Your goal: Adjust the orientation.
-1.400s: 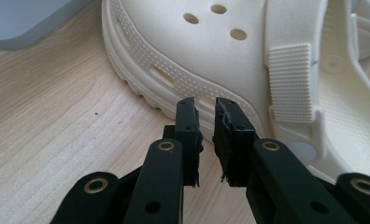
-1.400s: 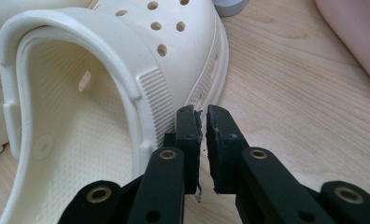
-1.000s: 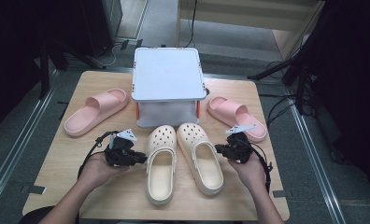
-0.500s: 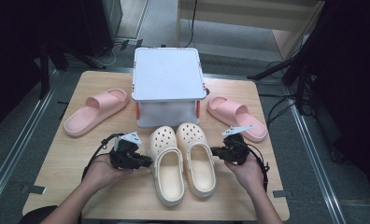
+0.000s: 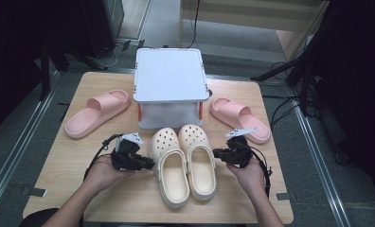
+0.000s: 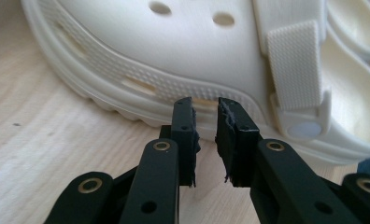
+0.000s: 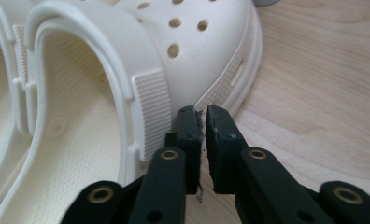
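Pair of cream clogs (image 5: 184, 163), side by side on tabletop (image 5: 58, 179) before box (image 5: 169, 80): we are flanking them, left gripper (image 5: 150, 165) and right gripper (image 5: 216, 153) outside, jaws just easing slightly apart, empty, for nudging.

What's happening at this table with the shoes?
A person works a claw in each hand on a pair of cream clogs lying side by side in front of a white lidded box. The left claw sits at the outer side of the left clog, the right claw at the outer side of the right clog. Both claws' jaws have just been opening, a narrow gap showing with nothing between them. Two pink slides lie apart, one on each side of the box.
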### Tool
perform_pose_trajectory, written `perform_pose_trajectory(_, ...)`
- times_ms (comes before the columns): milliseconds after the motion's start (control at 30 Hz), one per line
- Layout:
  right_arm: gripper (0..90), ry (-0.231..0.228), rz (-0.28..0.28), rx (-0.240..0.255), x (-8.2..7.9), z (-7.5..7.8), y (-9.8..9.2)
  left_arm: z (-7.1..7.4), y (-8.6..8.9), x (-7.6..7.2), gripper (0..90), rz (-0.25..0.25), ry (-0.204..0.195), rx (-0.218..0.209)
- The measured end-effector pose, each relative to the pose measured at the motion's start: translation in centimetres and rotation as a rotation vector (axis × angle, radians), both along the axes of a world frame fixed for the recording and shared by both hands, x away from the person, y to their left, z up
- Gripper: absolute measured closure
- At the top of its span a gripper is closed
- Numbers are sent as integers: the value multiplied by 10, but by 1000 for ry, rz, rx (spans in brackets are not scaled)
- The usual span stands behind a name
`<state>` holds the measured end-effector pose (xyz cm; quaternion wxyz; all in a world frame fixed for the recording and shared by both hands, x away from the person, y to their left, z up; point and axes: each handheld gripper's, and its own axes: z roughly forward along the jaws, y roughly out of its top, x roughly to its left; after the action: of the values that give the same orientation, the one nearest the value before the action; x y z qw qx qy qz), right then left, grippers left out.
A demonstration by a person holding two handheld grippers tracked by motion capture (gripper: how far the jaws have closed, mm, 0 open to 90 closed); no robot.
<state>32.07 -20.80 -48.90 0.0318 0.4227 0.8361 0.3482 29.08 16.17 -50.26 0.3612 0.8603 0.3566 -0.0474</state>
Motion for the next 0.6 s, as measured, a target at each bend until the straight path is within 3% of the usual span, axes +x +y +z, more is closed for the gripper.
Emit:
perform_pose_trajectory(133,816,-36,-12,29,-1,9,-4,16,12,3,794,50,-6,-41)
perform_pose_trajectory(267,801,-92,-4,83,-8,24,-2,34,18,5,820,66,-33,-91)
perform_pose_trajectory(433,743,-138,28,96,-25,38,8,50,16,10,824,57,-38,-82)
perform_pose_trajectory(600,680,-138,79,110,-44,47,20,77,15,19,813,72,-60,-88)
